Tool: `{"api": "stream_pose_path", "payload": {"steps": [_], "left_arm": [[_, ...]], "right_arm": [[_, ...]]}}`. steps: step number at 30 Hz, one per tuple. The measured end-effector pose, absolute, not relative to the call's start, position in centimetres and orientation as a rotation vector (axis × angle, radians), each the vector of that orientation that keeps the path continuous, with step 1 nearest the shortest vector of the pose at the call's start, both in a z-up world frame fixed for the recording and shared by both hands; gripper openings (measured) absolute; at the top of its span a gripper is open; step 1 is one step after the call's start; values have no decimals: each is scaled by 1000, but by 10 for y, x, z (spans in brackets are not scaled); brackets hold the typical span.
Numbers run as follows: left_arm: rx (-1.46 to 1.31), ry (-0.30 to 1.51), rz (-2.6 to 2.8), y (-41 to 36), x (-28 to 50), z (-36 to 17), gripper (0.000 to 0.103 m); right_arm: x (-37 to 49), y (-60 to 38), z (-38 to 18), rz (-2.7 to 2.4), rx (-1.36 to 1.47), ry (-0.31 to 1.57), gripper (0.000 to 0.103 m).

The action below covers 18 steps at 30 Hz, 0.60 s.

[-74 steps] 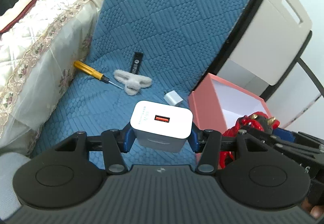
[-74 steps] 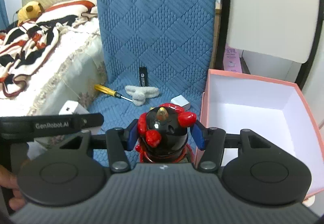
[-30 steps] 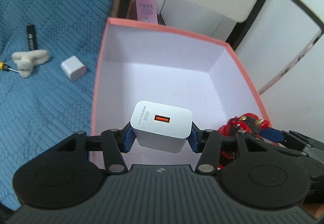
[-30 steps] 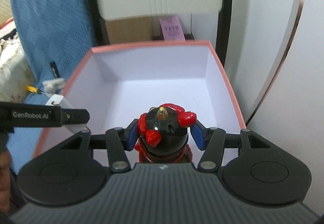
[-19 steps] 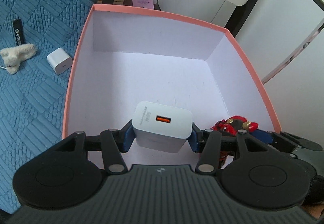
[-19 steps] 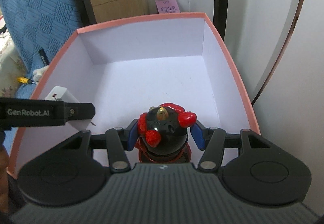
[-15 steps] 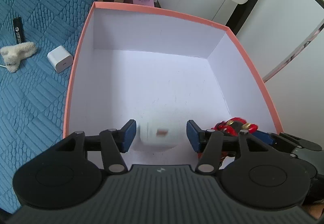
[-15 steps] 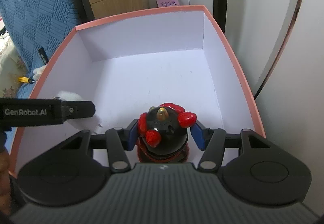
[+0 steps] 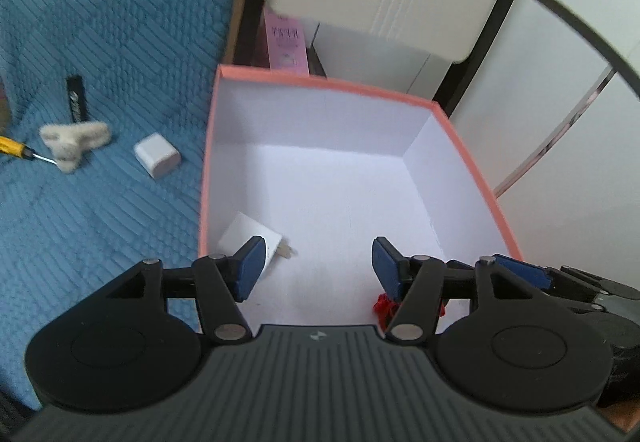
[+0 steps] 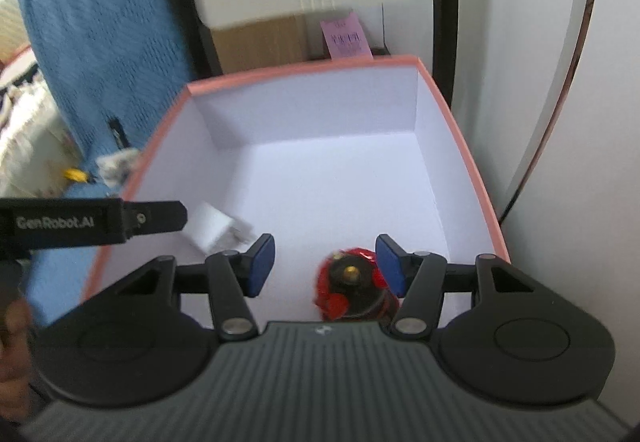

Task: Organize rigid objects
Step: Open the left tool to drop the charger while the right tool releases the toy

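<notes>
Now that both claws have let go, our white wall charger (image 9: 250, 236) lies on its side in the near-left corner of the pink cardboard box (image 9: 352, 85), prongs outward, and the glossy red-and-black figurine (image 10: 354, 288) sits near-right. Left claw (image 9: 318, 264) and right claw (image 10: 326, 262) hang spread and empty. A smaller white charger cube (image 9: 157, 156), fluffy clip (image 9: 74, 140) and screwdriver (image 9: 16, 149) wait on the quilted blue cover (image 9: 100, 22).

box (image 9: 472, 146) salmon rim, white inside | charger (image 9: 250, 236) white | figurine (image 10: 352, 288) red-black | cover (image 9: 100, 22) blue quilted
</notes>
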<state>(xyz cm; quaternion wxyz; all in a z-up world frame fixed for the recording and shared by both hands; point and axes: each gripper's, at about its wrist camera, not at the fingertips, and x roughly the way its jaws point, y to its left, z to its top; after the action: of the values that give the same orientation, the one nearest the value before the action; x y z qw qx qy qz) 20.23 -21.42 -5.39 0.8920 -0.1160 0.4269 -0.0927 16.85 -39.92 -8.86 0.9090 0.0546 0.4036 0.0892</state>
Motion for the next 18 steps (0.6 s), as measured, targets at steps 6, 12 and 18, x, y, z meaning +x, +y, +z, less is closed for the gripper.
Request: {"api": "stream_pose_path", "payload": {"steps": [6,12,18], "left_arm": [[-260,821,-189,-191,171,-21,65],[-263,757,-173,-162,141,9,65],[-248,728,-152,-130,110,25,65]], "right_arm": [[142,-381,-52,222,123,765,59],[115,-356,-24,249,122,718,58],[92,-332,-9,260,114,691,58]]}}
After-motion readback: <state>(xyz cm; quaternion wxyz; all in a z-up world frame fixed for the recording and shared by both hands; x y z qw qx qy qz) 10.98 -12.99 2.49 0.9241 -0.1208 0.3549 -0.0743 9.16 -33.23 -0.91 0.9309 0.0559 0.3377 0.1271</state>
